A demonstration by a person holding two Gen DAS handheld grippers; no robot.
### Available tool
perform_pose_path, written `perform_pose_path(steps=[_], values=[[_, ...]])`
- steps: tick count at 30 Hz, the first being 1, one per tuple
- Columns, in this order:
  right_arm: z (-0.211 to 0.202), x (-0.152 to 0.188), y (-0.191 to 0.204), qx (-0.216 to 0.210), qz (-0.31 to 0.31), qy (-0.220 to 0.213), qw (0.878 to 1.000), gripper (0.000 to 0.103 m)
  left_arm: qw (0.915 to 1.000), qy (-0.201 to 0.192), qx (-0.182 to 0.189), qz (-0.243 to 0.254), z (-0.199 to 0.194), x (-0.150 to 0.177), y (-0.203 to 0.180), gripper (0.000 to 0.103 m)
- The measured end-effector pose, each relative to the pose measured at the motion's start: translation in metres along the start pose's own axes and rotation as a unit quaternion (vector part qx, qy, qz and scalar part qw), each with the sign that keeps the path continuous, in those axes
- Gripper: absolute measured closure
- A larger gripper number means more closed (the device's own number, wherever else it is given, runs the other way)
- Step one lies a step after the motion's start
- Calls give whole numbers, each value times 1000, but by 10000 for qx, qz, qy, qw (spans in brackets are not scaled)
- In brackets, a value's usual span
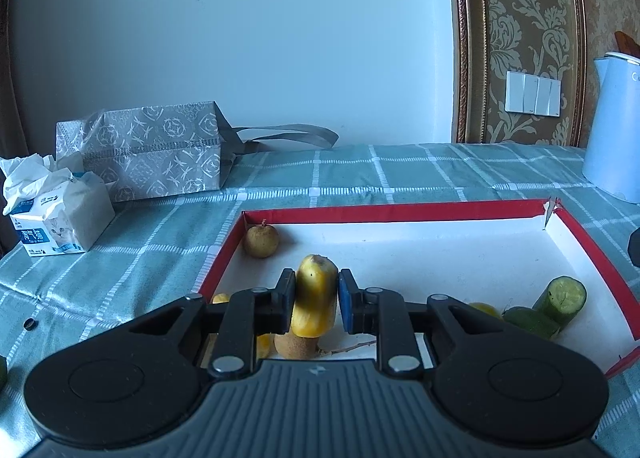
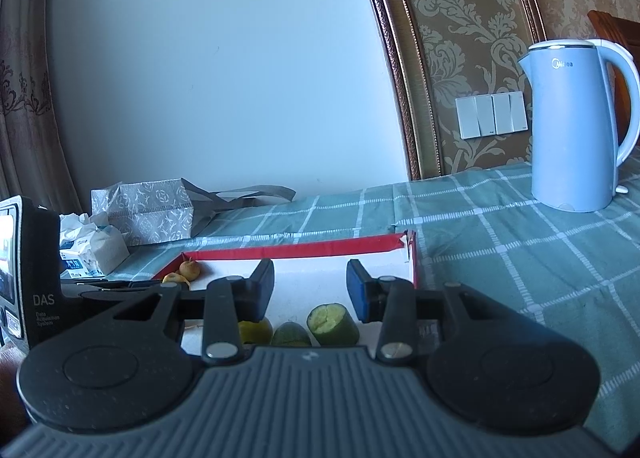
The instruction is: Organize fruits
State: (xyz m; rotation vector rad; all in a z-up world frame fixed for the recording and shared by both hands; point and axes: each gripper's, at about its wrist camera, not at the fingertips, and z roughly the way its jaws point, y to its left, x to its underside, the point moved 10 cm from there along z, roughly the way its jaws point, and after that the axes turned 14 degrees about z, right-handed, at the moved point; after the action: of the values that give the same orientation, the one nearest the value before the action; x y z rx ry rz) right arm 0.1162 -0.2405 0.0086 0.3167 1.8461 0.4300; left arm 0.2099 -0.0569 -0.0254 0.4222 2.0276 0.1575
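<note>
Closest to us, our left gripper (image 1: 314, 300) is clamped on a yellow fruit piece (image 1: 314, 294), both blue pads pressed against its sides, holding it upright over the near-left part of the red-edged tray (image 1: 392, 211). Right under it sits a brown kiwi-looking fruit (image 1: 297, 346), with a small yellow bit (image 1: 221, 298) peeking out by the left finger.

Our right gripper (image 2: 310, 290) is spread wide with nothing between the fingers, hanging over the tray's near edge. Just below it we see a cut green chunk (image 2: 333, 324) with its pale face up, a darker green piece (image 2: 291, 334) beside it, and a yellowish-green one (image 2: 256, 332) next to that, so the greens sit clustered at the tray's right side.

Further in, a round tan fruit (image 1: 261, 241) sits in the far-left corner of the tray.

Past the tray, on the green checked tablecloth (image 1: 352, 173), there's a tissue pack (image 1: 60, 217) and a patterned grey bag (image 1: 152, 151) off to the left, and a light blue kettle (image 2: 576, 125) to the right. On the wall behind is a white switch panel (image 2: 491, 114).
</note>
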Motion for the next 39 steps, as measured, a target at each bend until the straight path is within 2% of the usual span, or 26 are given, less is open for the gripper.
perform_pose_path(steps=[6,8,11,12,13,21,24,26,28,29,32,35,39], values=[[1,0,-1,21,-1,1,10000,65,10000,-52,1,-5,-4,-1,0,81],[1,0,-1,23,3,-1,10000,61,10000,-59,3,-21,-4,-2,0,81],[-1,-1,-1,28,-14,-42,10000,58,9998,-167,-24,-66,-8,-4,2,61],[-1,-1,-1,22,-4,-42,10000,58,9997,-220,-46,-78,-10,-5,3,47],[-1,-1,-1,20,-5,-42,10000,58,9995,-305,-96,-85,-13,-8,4,37],[-2,-1,1,-50,-1,0,10000,58,9985,-506,-160,-147,-35,-11,17,36],[-1,3,6,-156,-24,77,9998,58,9967,-652,-302,-369,-56,-6,42,27],[-2,7,13,-329,-28,200,9993,58,9951,-710,-437,-540,-71,3,63,23],[-3,15,24,-593,6,395,9975,47,9932,-696,-571,-737,-84,18,85,23],[-4,20,31,-747,42,499,9959,46,9924,-686,-641,-800,-88,25,93,23],[-6,38,54,-1082,-44,818,9908,46,9903,-553,-897,-909,-96,55,118,23],[-6,63,77,-1304,-275,1156,9843,46,9885,-358,-992,-1086,-95,81,135,19],[-4,90,96,-1319,-608,1407,9793,46,9853,-378,-1042,-1299,-93,96,147,19]])
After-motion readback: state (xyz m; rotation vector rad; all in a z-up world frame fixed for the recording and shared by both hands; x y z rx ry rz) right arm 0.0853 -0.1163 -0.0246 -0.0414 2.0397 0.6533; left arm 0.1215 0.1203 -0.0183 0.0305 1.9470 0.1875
